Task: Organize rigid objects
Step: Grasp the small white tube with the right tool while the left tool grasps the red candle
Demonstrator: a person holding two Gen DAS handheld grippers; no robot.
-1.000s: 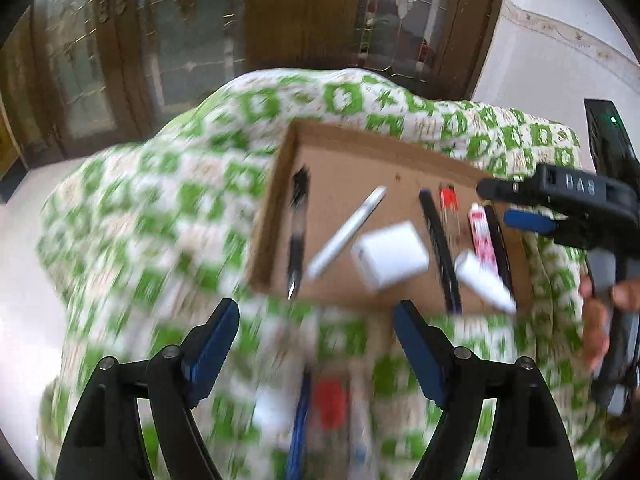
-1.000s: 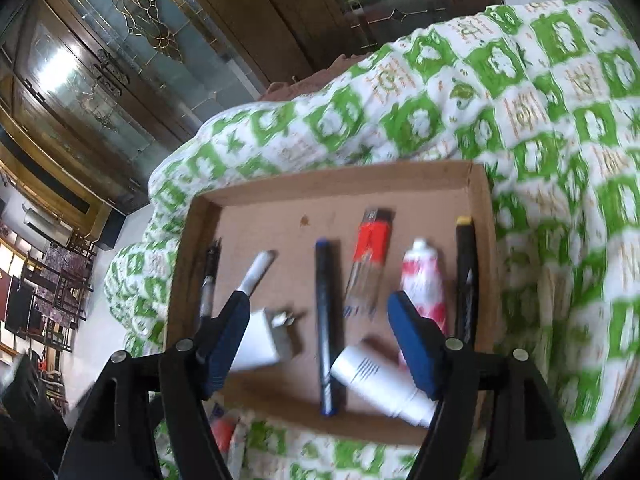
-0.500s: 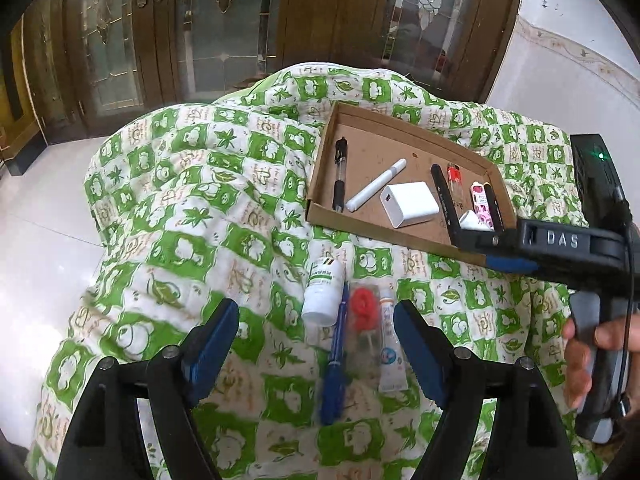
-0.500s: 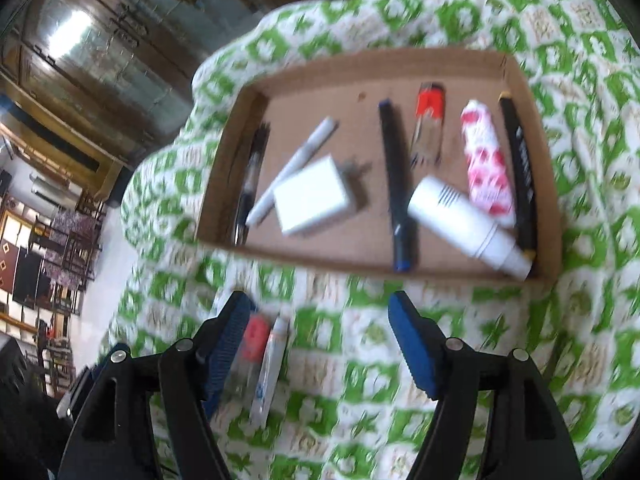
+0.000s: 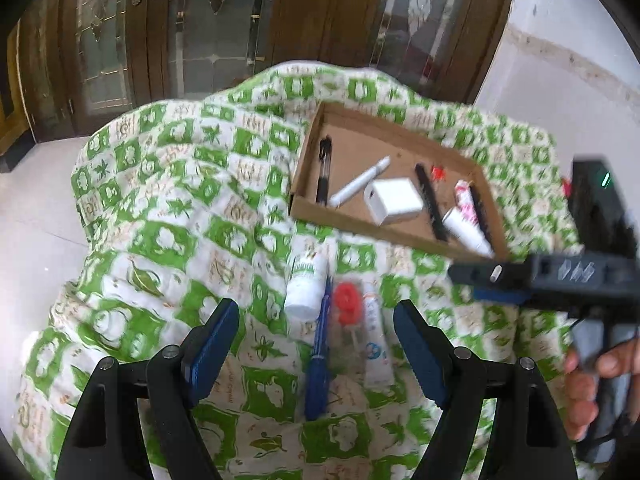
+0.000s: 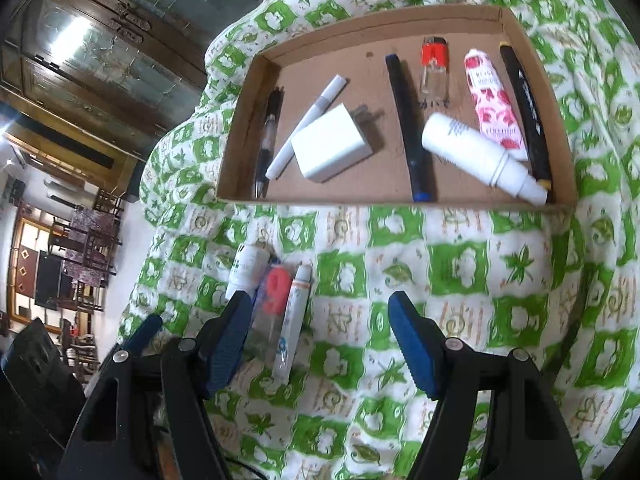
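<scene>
A shallow cardboard tray (image 6: pixel 400 199) lies on the green-and-white cloth. It holds pens, a white charger block (image 6: pixel 332 148), a red-capped lighter (image 6: pixel 434 68), a rose tube (image 6: pixel 494 104) and a white bottle (image 6: pixel 476 156). In front of the tray lie a white bottle with a green label (image 5: pixel 306 284), a blue pen (image 5: pixel 320 356), a red-capped clear item (image 5: pixel 347 304) and a white tube (image 5: pixel 376 344). My left gripper (image 5: pixel 316 344) hangs open above the blue pen. My right gripper (image 6: pixel 320 328) is above the cloth just right of the tube, its jaws closing on nothing.
A person's hand (image 5: pixel 584 392) holds the right tool at the right edge of the left wrist view. The cloth-covered surface drops off at the left to a pale floor (image 5: pixel 36 200). Dark wooden glass-fronted cabinets (image 5: pixel 200 32) stand behind.
Both grippers have drawn back from the tray toward the near side. The loose bottle, pen, red-capped item and tube on the cloth have come into both views.
</scene>
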